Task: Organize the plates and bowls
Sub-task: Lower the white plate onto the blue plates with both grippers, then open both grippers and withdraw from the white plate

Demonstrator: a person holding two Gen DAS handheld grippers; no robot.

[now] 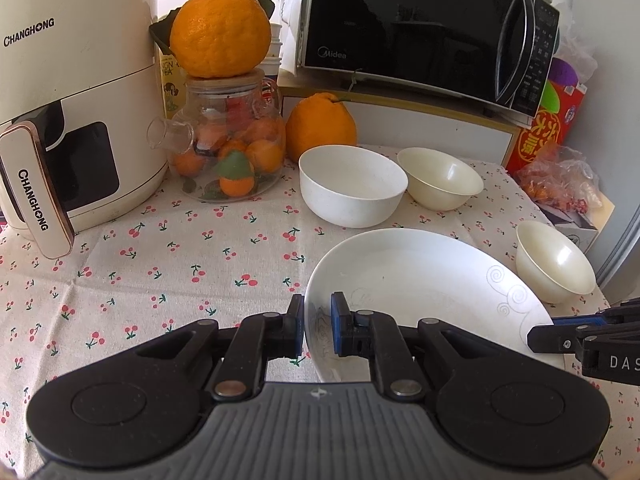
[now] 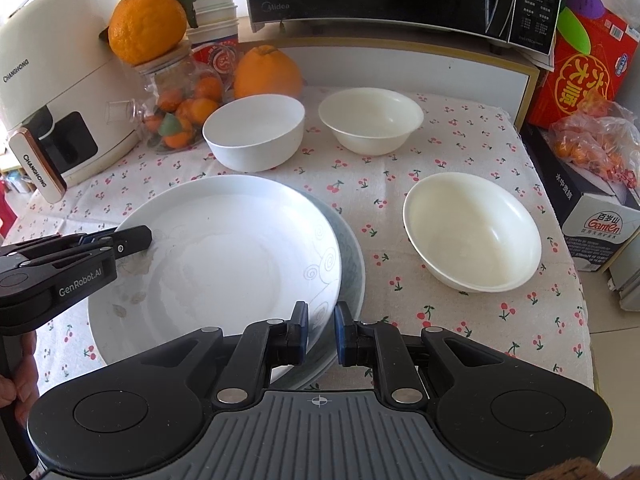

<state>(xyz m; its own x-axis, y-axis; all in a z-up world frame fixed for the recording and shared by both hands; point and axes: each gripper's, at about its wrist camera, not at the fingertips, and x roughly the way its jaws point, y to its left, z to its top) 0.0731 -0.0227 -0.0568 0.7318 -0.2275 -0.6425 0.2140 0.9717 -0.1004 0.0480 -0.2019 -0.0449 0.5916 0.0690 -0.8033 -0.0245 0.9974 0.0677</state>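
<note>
- Left wrist view: your left gripper (image 1: 317, 326) has its fingers nearly closed on the near-left rim of the white plate (image 1: 420, 280); one pad is outside the rim and the other is inside.
- The plate is on the cherry-print cloth of the counter (image 1: 160, 272), at the right of centre.
- Your right gripper (image 1: 536, 338) enters from the right edge and reaches the plate's right rim.
- Behind the plate stands a white bowl (image 1: 352, 186), and a cream bowl (image 1: 440, 178) is just beside it on the right. A third cream bowl (image 1: 554, 260) stands near the plate's far-right rim.
- At the back you see an air fryer (image 1: 72, 92), a glass jar (image 1: 228, 144) with small oranges inside and a big orange (image 1: 220, 32) on its lid, and a microwave (image 1: 420, 32).
- Right wrist view: your right gripper (image 2: 321, 330) also has its fingers almost shut, pinching the plate (image 2: 224, 260) at the near-right rim.
- Here the white plate lies on top of a grey plate (image 2: 354, 260), shifted to the left, so the grey rim shows on the right side.
- Your left gripper (image 2: 138, 238) holds the plate's left rim, and your hand (image 2: 18, 376) shows at the left edge.
- The white bowl (image 2: 256, 132) and one cream bowl (image 2: 370, 120) stand behind the plates; the other cream bowl (image 2: 472, 232) is to the right, apart from them.
</note>
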